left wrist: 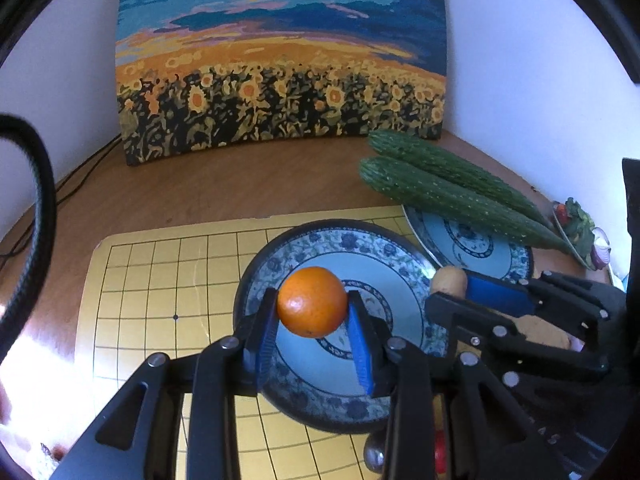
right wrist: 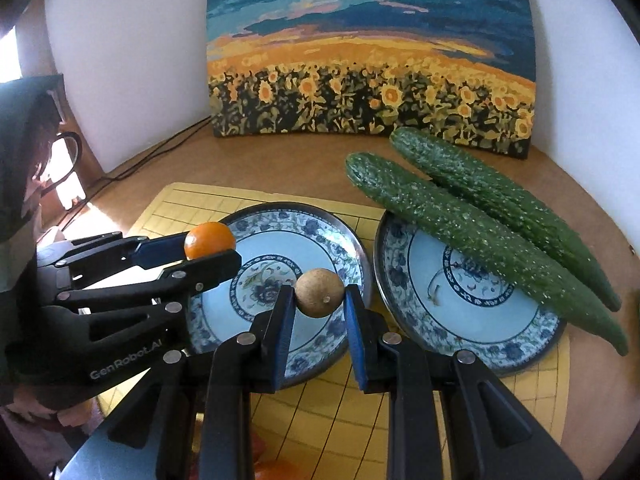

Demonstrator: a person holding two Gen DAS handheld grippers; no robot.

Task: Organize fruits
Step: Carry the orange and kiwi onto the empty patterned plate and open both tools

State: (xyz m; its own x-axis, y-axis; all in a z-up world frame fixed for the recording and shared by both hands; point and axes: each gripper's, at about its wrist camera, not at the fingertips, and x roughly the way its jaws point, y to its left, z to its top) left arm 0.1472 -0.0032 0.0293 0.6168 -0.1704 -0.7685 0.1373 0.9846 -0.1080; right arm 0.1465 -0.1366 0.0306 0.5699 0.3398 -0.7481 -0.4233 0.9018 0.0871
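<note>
My left gripper (left wrist: 313,307) is shut on an orange (left wrist: 312,301) and holds it above the left blue-patterned plate (left wrist: 268,264). The orange also shows in the right wrist view (right wrist: 209,239). My right gripper (right wrist: 319,300) is shut on a small round brown fruit (right wrist: 319,293) above the same plate (right wrist: 324,232). That fruit shows in the left wrist view (left wrist: 449,281) with the right gripper (left wrist: 456,294). The left gripper (right wrist: 212,250) enters the right wrist view from the left. Two cucumbers (right wrist: 464,236) lie across the right plate (right wrist: 424,312).
Both plates sit on a yellow grid board (left wrist: 160,300) on a brown table (left wrist: 220,188). A sunflower painting (left wrist: 280,60) leans on the wall behind. Cables (right wrist: 152,156) run at the back left. A dish of vegetables (left wrist: 580,228) stands at the far right.
</note>
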